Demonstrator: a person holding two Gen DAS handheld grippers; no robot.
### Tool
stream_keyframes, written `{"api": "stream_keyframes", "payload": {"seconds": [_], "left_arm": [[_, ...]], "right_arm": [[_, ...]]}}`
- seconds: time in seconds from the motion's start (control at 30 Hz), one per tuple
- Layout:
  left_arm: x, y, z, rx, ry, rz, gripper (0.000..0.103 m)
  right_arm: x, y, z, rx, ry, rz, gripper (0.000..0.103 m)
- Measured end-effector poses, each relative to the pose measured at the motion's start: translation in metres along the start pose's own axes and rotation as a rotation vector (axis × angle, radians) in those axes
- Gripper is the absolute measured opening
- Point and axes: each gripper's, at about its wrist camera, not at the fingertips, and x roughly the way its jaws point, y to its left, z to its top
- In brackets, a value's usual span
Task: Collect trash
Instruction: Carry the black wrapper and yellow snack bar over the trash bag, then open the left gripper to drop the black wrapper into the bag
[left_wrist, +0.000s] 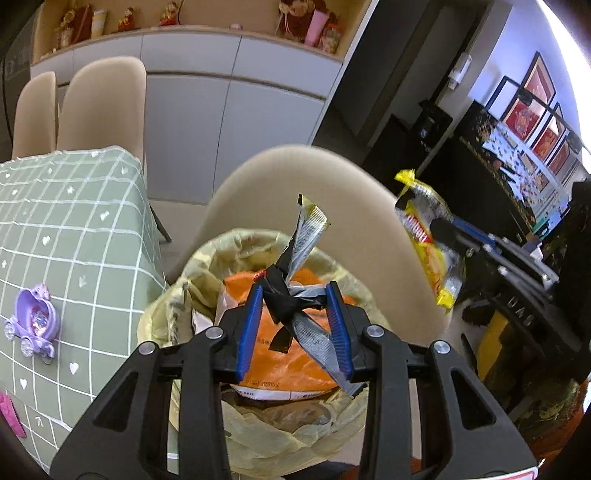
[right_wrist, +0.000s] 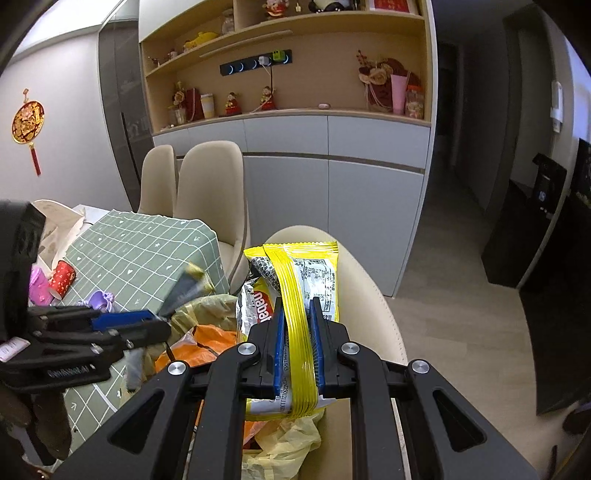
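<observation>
While the left gripper (left_wrist: 295, 314) pinched a crumpled silvery wrapper (left_wrist: 301, 295) above the bin (left_wrist: 258, 435), the right gripper (right_wrist: 297, 347) clamped a glossy yellow packet (right_wrist: 295, 288).

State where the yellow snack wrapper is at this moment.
The yellow snack wrapper is clamped in the right gripper, held above the bin lined with a yellowish bag, in front of the beige chair; the left wrist view shows it at right.

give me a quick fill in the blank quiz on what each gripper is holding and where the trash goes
1. The right gripper is shut on a ____ snack wrapper.
2. The left gripper grips a crumpled black and ____ wrapper.
3. Both wrappers hang above a bin lined with a pale ____ bag.
4. An ____ packet already lies in the bin.

Missing words: yellow; silver; yellow; orange
</observation>
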Motion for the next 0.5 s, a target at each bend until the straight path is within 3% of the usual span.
{"api": "stream_keyframes", "payload": {"seconds": [0.17, 0.5], "left_arm": [[0.016, 0.014, -0.004, -0.025, 0.046, -0.002, 0.033], [0.018, 0.034, -0.003, -0.043, 0.064, -0.018, 0.049]], "right_arm": [[0.009, 0.003, -0.002, 0.007, 0.015, 0.003, 0.014], [0.035, 0.016, 0.0, 0.006, 0.057, 0.017, 0.014]]}}
